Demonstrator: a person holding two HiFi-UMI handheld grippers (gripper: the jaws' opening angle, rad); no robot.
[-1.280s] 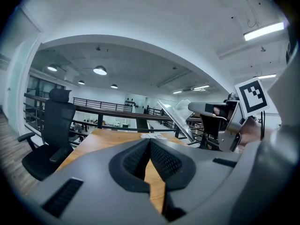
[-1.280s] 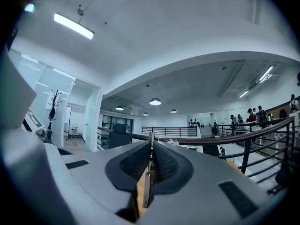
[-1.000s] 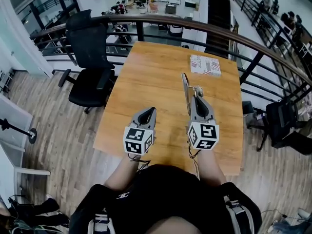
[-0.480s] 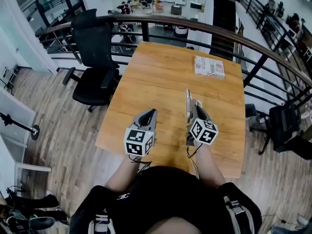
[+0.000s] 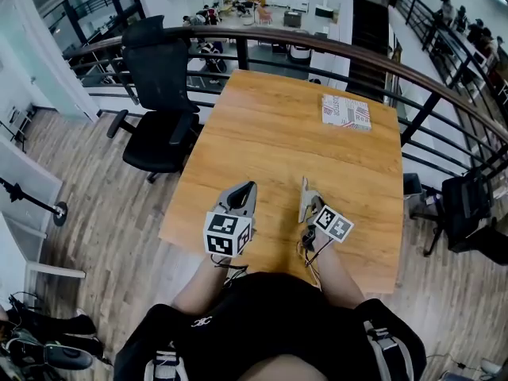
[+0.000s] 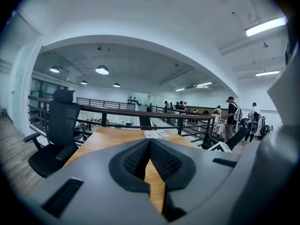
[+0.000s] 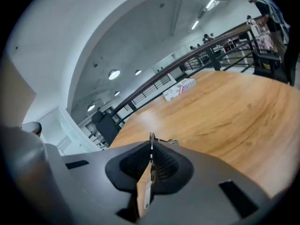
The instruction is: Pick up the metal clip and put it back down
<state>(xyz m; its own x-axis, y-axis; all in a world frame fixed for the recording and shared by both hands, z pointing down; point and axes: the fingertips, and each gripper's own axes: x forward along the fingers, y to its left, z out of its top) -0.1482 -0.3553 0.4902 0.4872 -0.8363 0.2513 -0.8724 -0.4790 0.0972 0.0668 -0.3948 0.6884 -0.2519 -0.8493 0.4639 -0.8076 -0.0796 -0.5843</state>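
Observation:
The metal clip [image 5: 304, 198], a thin flat plate with a wire clamp at its end, sticks out edge-on from my right gripper [image 5: 310, 203], which is shut on it low over the near right part of the wooden table [image 5: 270, 133]. In the right gripper view the plate [image 7: 150, 159] is pinched between the dark pads, with the gripper [image 7: 151, 150] rolled to one side. My left gripper [image 5: 248, 187] hovers over the near left of the table, away from the clip. Its jaws [image 6: 150, 142] meet at the tips with nothing between them.
A printed flat box [image 5: 346, 112] lies at the table's far right corner. A black office chair [image 5: 155, 94] stands left of the table, and a curved dark railing [image 5: 317, 48] runs behind its far and right sides. People stand far off beyond the railing.
My right gripper has come down toward the table with the clip and rolled sideways, so its marker cube now tilts. The left gripper has stayed in place.

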